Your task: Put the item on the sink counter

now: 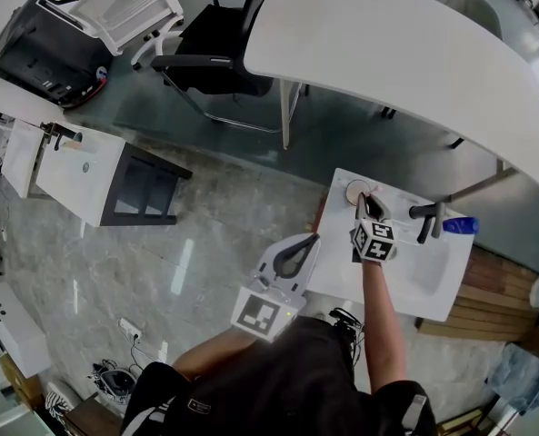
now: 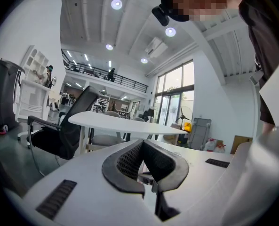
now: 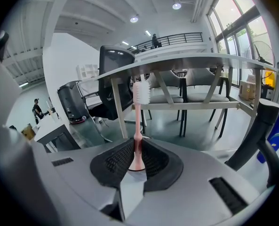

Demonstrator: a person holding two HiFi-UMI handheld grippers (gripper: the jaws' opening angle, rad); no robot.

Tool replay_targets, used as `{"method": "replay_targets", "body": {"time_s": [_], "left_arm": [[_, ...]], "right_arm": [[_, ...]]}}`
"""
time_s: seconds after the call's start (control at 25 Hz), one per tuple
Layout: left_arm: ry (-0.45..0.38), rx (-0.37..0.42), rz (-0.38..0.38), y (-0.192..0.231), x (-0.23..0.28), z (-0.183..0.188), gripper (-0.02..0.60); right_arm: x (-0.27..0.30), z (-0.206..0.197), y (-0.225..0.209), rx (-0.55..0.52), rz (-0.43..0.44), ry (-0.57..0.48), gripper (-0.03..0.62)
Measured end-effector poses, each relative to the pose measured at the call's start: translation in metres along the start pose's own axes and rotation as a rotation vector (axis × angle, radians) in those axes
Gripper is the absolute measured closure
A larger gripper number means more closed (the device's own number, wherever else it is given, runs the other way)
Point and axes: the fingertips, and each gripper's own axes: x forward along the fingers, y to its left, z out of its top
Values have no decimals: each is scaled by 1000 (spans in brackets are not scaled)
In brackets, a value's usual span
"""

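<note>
A pink toothbrush [image 3: 138, 112] with white bristles stands upright between the jaws of my right gripper [image 3: 137, 147], which is shut on its handle. In the head view that gripper [image 1: 368, 205] hovers over the back left corner of the white sink counter [image 1: 342, 275], right beside a round cup [image 1: 356, 191]. A curved rim shows just under the jaws in the right gripper view. My left gripper [image 1: 307, 243] hangs off the counter's left edge, pointing up. Its jaws [image 2: 142, 150] are shut with nothing between them.
A black faucet [image 1: 427, 214] stands at the back of the basin, with a blue bottle [image 1: 460, 225] beside it. A large white table [image 1: 396, 53] and a black office chair [image 1: 216, 53] lie beyond. A white cabinet [image 1: 83, 171] stands to the left.
</note>
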Motion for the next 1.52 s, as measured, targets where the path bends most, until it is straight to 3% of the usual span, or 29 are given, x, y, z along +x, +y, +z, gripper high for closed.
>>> {"method": "replay_targets", "body": {"time_s": [1.52], "left_arm": [[0,-12,29,22,-2,1,566]], "right_arm": [[28,-12,0,-28,-7,95,546]]}}
